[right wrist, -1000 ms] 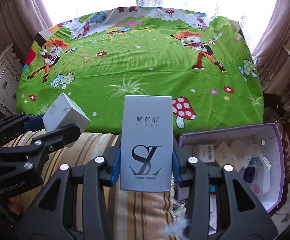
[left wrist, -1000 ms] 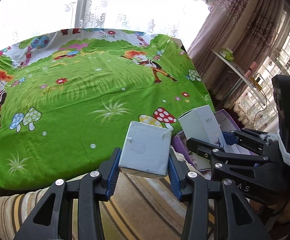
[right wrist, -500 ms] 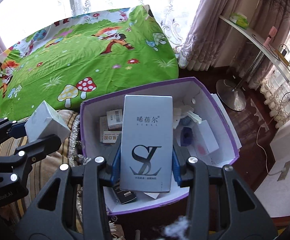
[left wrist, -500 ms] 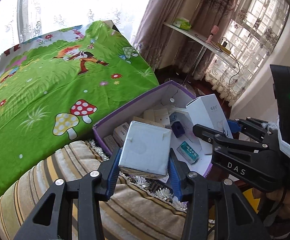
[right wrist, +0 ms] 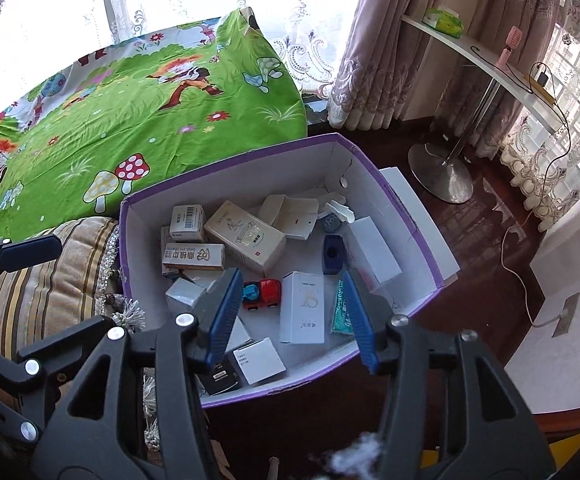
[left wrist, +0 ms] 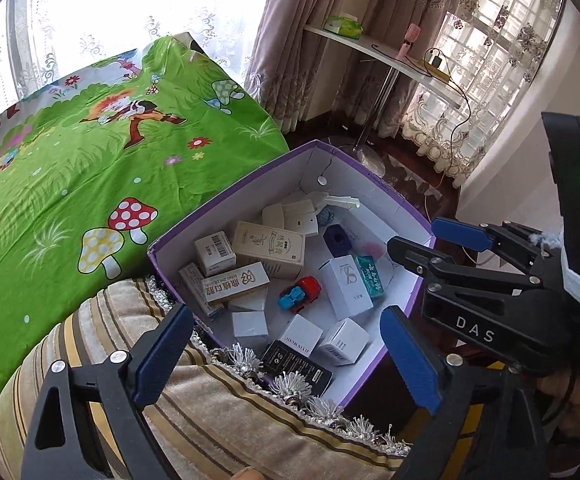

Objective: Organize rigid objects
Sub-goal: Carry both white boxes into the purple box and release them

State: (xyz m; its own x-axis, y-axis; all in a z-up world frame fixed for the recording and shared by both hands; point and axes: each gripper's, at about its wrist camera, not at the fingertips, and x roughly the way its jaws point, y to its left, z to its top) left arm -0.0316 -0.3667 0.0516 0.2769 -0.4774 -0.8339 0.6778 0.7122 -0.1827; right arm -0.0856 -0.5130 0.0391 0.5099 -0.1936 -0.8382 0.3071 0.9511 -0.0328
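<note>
Both the left gripper (left wrist: 286,354) and right gripper (right wrist: 290,312) are held over the purple-rimmed cardboard box (right wrist: 421,240), jaws opening with nothing clamped. The white SL carton (right wrist: 302,307) is seen lying inside the box beside a red toy car (right wrist: 262,293).

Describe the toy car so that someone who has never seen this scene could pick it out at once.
Find the purple-rimmed cardboard box beside the green cartoon bedsheet. Near the middle of its white floor, just left of the upright-lettered white SL carton, lies the toy car. It is the only red and blue thing with wheels among plain rectangular packages.
</note>
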